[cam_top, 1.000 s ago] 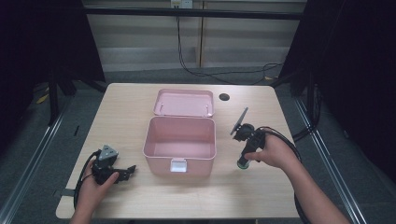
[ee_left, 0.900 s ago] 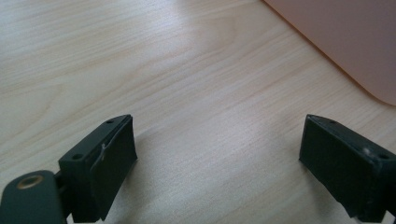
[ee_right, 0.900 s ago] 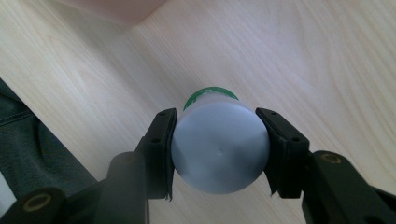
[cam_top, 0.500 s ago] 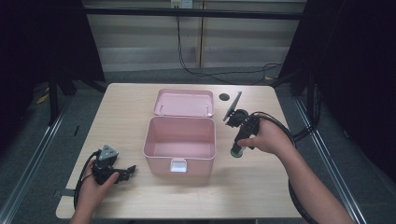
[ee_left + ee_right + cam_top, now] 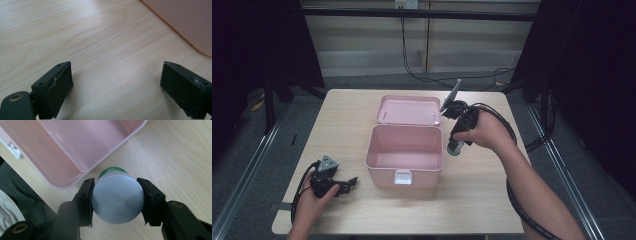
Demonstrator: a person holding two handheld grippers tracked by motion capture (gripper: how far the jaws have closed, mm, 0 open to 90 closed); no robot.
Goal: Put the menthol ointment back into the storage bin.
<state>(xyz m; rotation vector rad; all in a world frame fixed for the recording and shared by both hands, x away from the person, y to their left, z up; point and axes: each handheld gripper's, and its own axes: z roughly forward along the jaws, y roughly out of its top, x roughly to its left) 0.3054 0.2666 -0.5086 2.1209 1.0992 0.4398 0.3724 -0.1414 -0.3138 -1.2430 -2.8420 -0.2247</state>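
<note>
Right claw (image 5: 116, 200) pinches a white-capped, green-banded cylindrical bottle (image 5: 117, 198) at centre frame, beside the open pink plastic box (image 5: 404, 152), poised for loading. Left claw (image 5: 117, 87), spread, rests on the wooden surface (image 5: 100, 37).

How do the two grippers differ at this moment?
The right gripper is shut on a white-capped bottle; the left gripper is open with nothing between its fingers. The right one is held up beside the pink box; the left rests low on the table. Both have black fingers.
</note>
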